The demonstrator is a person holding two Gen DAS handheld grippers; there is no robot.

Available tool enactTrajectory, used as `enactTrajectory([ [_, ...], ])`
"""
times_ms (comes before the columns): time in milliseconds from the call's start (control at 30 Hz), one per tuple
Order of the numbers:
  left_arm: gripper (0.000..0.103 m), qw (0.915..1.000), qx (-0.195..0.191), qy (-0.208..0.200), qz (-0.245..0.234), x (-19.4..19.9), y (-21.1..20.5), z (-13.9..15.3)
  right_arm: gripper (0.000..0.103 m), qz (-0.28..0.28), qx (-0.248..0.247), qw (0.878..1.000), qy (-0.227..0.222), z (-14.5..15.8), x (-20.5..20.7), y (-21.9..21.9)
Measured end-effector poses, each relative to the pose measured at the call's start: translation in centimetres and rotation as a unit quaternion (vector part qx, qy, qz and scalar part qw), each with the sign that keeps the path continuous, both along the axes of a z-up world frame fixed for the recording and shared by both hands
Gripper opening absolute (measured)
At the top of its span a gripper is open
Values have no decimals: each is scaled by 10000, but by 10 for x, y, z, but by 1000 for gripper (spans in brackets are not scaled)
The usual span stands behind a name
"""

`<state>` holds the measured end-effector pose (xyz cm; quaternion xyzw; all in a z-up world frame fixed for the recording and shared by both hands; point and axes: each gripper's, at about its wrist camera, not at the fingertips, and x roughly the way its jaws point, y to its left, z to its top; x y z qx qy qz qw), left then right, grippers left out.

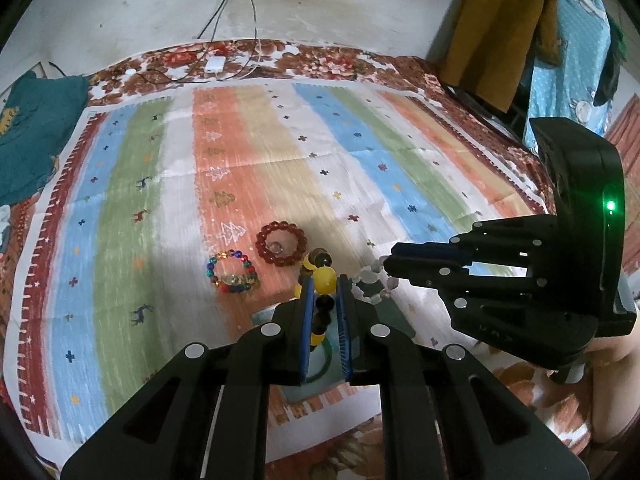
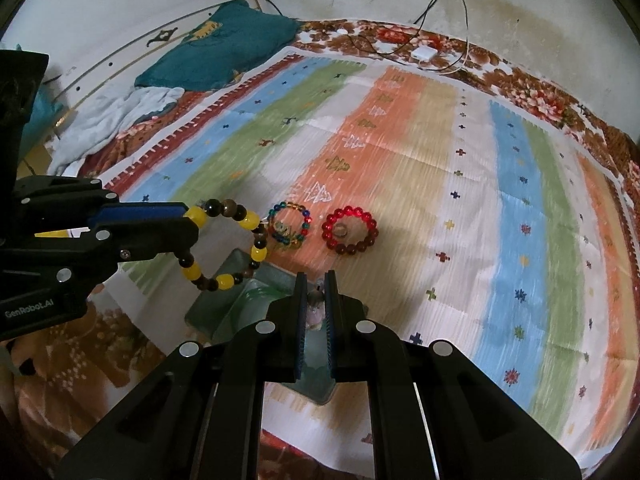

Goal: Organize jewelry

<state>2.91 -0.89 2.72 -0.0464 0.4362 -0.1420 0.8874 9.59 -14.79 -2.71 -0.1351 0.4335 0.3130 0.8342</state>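
Left gripper (image 1: 325, 280): clamped on a large yellow bead of the yellow-and-brown bracelet (image 2: 224, 244), held aloft with its loop hanging free over the glass tray (image 2: 224, 300).
Right gripper (image 2: 316, 280): fingers drawn close on the pale clear-bead bracelet (image 1: 370, 284); beads barely made out between the blue pads, rest hidden in its own view.
Lay flat on the striped cloth (image 1: 280, 152), side by side and just apart: multicoloured bracelet (image 1: 233, 272), red bracelet (image 1: 281, 243).
Found inside the red ring: a small clear item, too small to identify.
Glass tray: largely covered by both grippers, outline and contents uncertain.
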Motion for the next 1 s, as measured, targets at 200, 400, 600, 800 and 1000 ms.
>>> enactTrajectory([
  [200, 11, 10000, 25, 47, -76, -7, -4, -5, 9, 52, -27, 10000, 58, -4, -7, -1],
  [400, 11, 9994, 104, 222, -243, -8, -13, -12, 9, 140, -80, 9996, 221, -10, -9, 0],
  [600, 34, 9992, 310, 247, 89, -3, -2, -16, 46, 39, -138, 9997, 189, -12, -8, 0],
  [800, 59, 9978, 298, 266, 535, 5, 23, -17, 59, -300, -276, 9991, 123, -16, 5, -7],
  [1000, 79, 9952, 363, 390, 822, 19, 40, -24, 69, -522, -385, 9978, 133, -20, 21, -8],
])
